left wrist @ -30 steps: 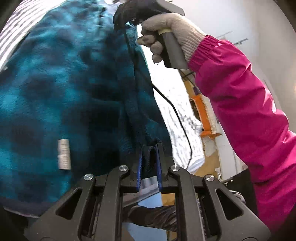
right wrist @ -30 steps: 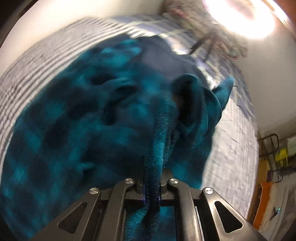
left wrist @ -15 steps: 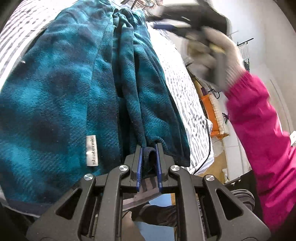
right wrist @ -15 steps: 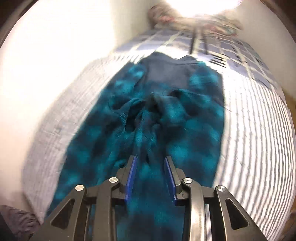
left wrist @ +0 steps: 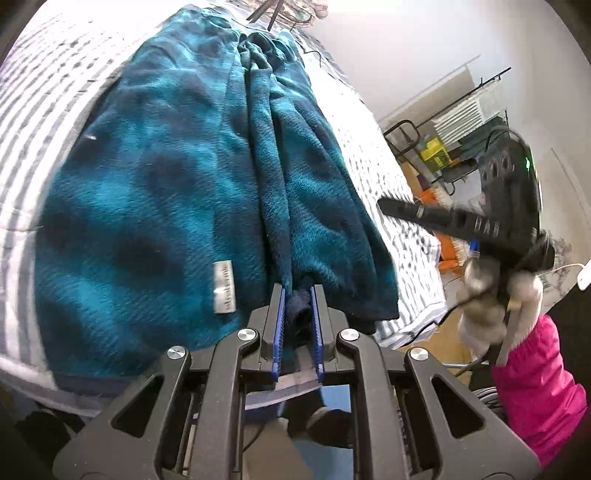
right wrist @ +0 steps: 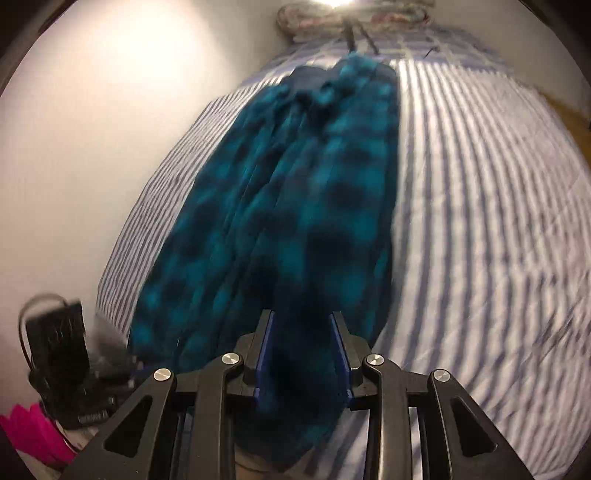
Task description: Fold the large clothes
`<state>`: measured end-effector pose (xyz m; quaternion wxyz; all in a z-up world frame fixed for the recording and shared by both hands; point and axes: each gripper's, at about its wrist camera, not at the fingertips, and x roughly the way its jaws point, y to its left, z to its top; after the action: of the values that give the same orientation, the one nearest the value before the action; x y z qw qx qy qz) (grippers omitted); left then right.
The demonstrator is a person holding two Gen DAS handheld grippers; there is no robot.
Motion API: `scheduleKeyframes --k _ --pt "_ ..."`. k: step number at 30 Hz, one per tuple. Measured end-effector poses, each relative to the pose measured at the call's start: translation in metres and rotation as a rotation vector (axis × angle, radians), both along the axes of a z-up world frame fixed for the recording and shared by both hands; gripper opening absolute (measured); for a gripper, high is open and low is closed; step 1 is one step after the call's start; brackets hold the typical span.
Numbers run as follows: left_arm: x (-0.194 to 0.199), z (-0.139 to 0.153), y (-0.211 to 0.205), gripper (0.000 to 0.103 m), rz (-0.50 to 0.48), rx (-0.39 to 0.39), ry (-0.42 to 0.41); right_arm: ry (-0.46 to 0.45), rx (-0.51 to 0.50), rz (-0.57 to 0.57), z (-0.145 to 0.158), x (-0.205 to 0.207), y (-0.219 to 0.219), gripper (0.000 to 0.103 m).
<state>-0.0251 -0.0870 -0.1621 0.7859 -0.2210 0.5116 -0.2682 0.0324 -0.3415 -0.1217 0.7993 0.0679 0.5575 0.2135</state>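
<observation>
A teal and dark blue plaid fleece garment lies lengthwise on a striped bed, folded along its middle with a white label near its near edge. My left gripper is shut on the garment's near hem fold. My right gripper is open, its blue pads apart just above the near end of the garment. The right gripper also shows in the left wrist view, held by a gloved hand off the bed's right side.
The striped bedding stretches wide to the right of the garment. A white wall borders the bed's left side. A bundle of fabric lies at the far end. Racks and boxes stand on the floor beyond the bed.
My right gripper let go of the garment, opened and pulled back toward the near end. The garment dropped flat onto the bed. My left gripper kept its hold on the hem.
</observation>
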Motion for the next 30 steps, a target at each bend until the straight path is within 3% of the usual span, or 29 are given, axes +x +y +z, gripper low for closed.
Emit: scheduleKeyframes --k 2,6,7,8,11,13,15,16,17,18,20,22,24,27,30 --pt "-0.005 0.007 0.005 0.013 0.009 0.010 -0.005 0.013 -0.007 0.017 -0.011 -0.013 0.011 0.031" --pt "-0.020 0.035 0.006 0.014 0.013 0.057 -0.099 -0.004 -0.011 0.022 -0.014 -0.028 0.016 0.032" --pt "-0.020 0.043 0.000 0.019 -0.005 0.065 -0.125 -0.011 -0.003 0.012 -0.012 -0.031 0.015 0.032" --pt "-0.018 0.047 -0.004 0.031 -0.022 0.069 -0.139 -0.016 0.003 0.002 -0.009 -0.033 0.013 0.032" --pt "-0.008 0.049 -0.019 0.046 -0.058 0.088 -0.144 -0.031 0.016 -0.042 -0.003 -0.039 0.002 0.035" --pt "0.005 0.042 -0.037 0.046 -0.089 0.163 -0.123 -0.033 0.018 -0.061 0.000 -0.043 -0.004 0.036" --pt "0.015 0.029 -0.039 0.046 -0.106 0.188 -0.092 -0.036 0.013 -0.074 -0.001 -0.043 -0.008 0.037" --pt "0.018 0.026 -0.041 0.034 -0.113 0.178 -0.086 -0.038 0.011 -0.079 -0.001 -0.045 -0.010 0.038" --pt "0.020 0.020 -0.042 0.011 -0.115 0.181 -0.087 -0.037 0.011 -0.082 -0.003 -0.046 -0.012 0.038" --pt "0.020 0.017 -0.043 0.008 -0.116 0.186 -0.088 -0.034 0.012 -0.085 -0.005 -0.046 -0.013 0.039" --pt "0.017 0.019 -0.037 0.005 -0.097 0.150 -0.093 -0.026 0.009 -0.083 -0.010 -0.047 -0.014 0.039" --pt "0.001 0.033 -0.017 0.005 -0.028 0.057 -0.101 -0.028 -0.010 -0.079 -0.011 -0.049 -0.013 0.039" --pt "-0.009 0.032 -0.009 0.005 0.010 0.068 -0.108 -0.038 -0.002 -0.066 -0.009 -0.050 -0.011 0.039" --pt "-0.006 -0.001 -0.004 0.005 0.013 0.080 -0.026 -0.059 -0.036 -0.054 -0.008 -0.049 -0.005 0.039" --pt "-0.004 -0.002 -0.006 0.005 0.005 0.077 -0.040 -0.113 -0.068 -0.033 -0.002 -0.050 0.006 0.039"
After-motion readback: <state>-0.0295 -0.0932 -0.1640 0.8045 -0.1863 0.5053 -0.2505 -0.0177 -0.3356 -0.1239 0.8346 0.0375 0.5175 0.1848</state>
